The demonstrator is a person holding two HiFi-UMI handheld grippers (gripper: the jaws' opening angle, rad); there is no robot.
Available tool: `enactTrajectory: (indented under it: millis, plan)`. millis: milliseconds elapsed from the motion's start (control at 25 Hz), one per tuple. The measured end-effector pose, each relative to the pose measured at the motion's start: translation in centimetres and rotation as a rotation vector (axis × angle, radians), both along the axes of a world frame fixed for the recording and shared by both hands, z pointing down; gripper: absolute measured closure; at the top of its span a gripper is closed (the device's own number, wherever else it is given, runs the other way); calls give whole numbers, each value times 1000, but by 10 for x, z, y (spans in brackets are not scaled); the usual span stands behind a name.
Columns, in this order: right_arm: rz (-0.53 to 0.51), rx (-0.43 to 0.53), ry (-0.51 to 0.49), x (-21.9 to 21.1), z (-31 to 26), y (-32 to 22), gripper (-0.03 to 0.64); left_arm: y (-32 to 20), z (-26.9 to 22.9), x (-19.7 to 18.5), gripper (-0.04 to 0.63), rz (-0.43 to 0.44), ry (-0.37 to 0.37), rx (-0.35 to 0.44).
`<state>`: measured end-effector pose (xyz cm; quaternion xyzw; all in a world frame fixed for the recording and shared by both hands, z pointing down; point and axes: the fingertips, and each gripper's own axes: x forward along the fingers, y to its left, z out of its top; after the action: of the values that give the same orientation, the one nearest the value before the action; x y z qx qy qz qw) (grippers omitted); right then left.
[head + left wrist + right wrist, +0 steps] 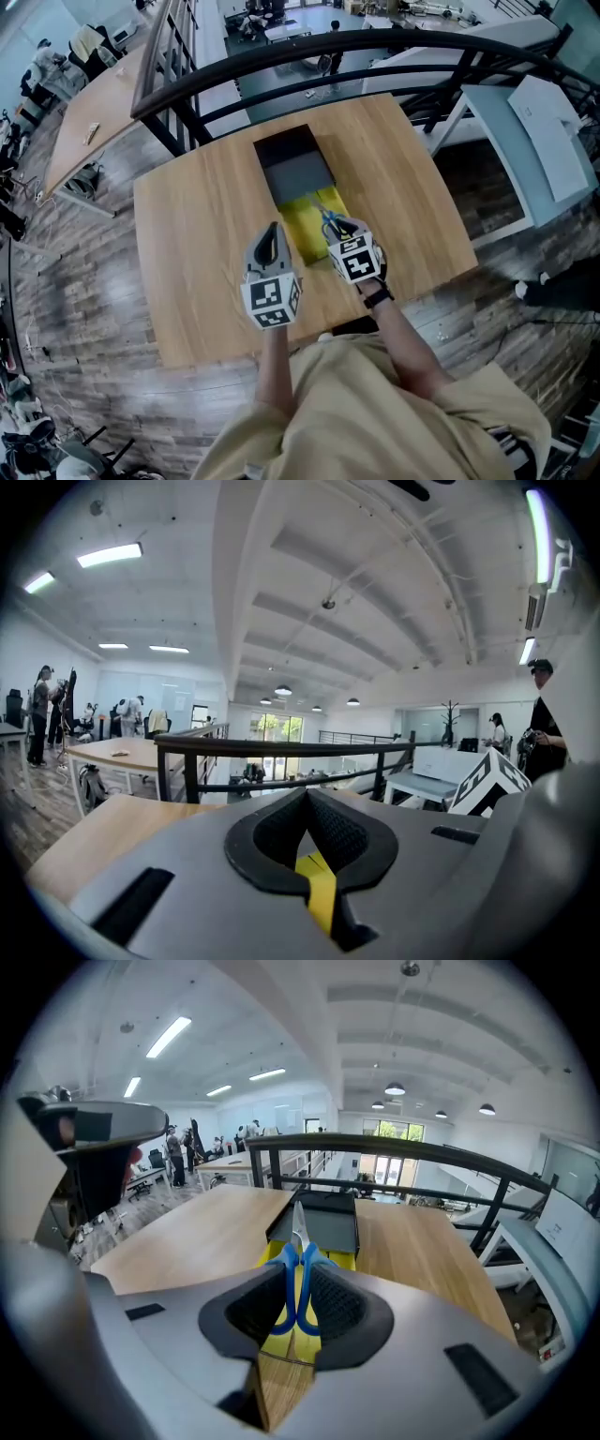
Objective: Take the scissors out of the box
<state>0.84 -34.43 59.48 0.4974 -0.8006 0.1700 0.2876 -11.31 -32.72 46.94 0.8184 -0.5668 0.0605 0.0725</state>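
No words, numbers or brand names can be read anywhere. The marker cube [271, 298] on the left gripper [272, 232] and the marker cube [355, 258] on the right gripper [336, 223] show only black and white squares, not letters. The white sheet [553, 122] off to the side is too far away to read.

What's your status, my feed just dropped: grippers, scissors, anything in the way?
Left gripper shut, empty, beside the yellow box. Right gripper shut on the scissors by the blue handles, blades pointing forward over the box. No obstruction seen.
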Motion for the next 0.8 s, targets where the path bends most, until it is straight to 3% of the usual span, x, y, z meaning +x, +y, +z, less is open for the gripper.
enactTrajectory:
  millis: [800]
  plan:
    - [79,416,-118,25,-166,63,532,62,-83,10,594,33,-8,190]
